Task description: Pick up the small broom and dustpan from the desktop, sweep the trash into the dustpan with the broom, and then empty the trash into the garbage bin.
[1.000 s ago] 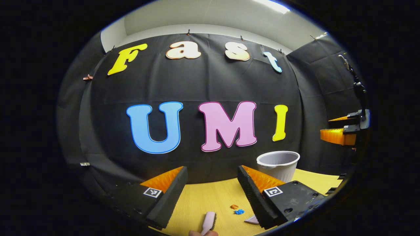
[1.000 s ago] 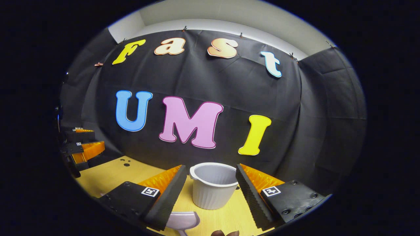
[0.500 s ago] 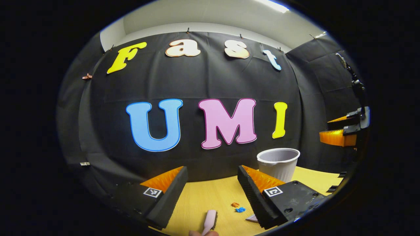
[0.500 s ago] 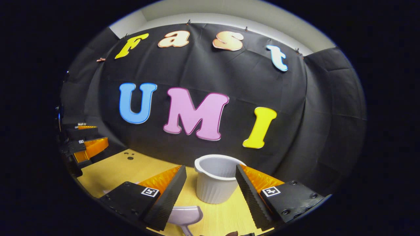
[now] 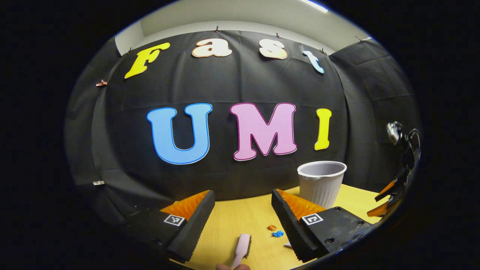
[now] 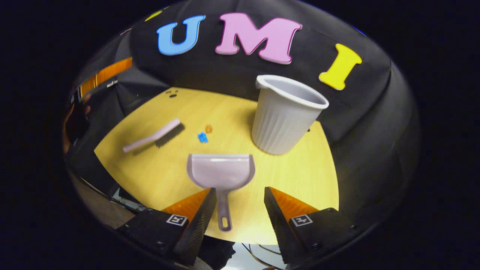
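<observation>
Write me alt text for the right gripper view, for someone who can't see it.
An open hand-held gripper hangs above the handle of a pale dustpan lying on a yellow desktop. Beyond it lie blue and orange trash bits, a small broom to the left and a ribbed white garbage bin to the right.

Recording booth – black cloth wall (image 5: 225, 180), wooden desktop (image 6: 168, 168)

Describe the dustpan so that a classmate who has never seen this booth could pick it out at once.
Start at the yellow desktop and find the tall ribbed white garbage bin. In the right gripper view, just in front of it and to its left, the dustpan lies flat. It is pale lilac like the broom, but broad and scoop-shaped, with a thin handle ending in a hanging loop.
</observation>
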Demonstrator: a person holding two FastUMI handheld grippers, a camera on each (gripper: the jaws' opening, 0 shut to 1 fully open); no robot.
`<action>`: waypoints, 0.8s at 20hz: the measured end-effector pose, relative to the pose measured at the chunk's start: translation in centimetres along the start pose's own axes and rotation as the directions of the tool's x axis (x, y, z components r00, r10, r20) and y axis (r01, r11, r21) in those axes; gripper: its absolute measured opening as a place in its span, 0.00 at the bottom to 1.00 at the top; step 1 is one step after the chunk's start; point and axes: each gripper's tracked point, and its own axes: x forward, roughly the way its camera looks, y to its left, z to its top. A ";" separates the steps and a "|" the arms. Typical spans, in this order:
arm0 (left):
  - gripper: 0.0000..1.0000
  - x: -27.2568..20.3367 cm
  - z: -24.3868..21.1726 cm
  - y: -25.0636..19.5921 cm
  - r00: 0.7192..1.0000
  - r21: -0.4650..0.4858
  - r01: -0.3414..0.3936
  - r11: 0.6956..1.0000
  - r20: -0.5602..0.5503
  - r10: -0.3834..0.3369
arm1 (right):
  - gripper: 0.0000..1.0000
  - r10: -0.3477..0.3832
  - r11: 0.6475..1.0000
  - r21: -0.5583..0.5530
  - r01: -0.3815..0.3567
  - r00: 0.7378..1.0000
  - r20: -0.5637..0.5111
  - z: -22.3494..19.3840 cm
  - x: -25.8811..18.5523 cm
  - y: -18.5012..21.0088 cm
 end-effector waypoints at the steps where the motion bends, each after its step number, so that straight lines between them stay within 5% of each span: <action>1: 0.97 -0.1 -0.4 0.1 1.000 0.007 -0.003 1.000 -0.007 0.003 | 0.84 0.007 1.000 -0.002 -0.008 0.999 -0.032 -0.8 1.0 0.3; 6: 0.97 -0.2 -1.5 0.9 0.999 -0.001 -0.016 1.000 -0.039 0.016 | 0.84 0.062 0.998 0.006 -0.062 0.981 -0.186 -5.3 5.7 2.3; 16: 0.97 0.6 -3.8 2.7 0.993 0.001 -0.062 0.998 -0.097 0.062 | 0.80 0.105 0.994 0.015 -0.109 0.897 -0.430 -9.3 13.6 4.4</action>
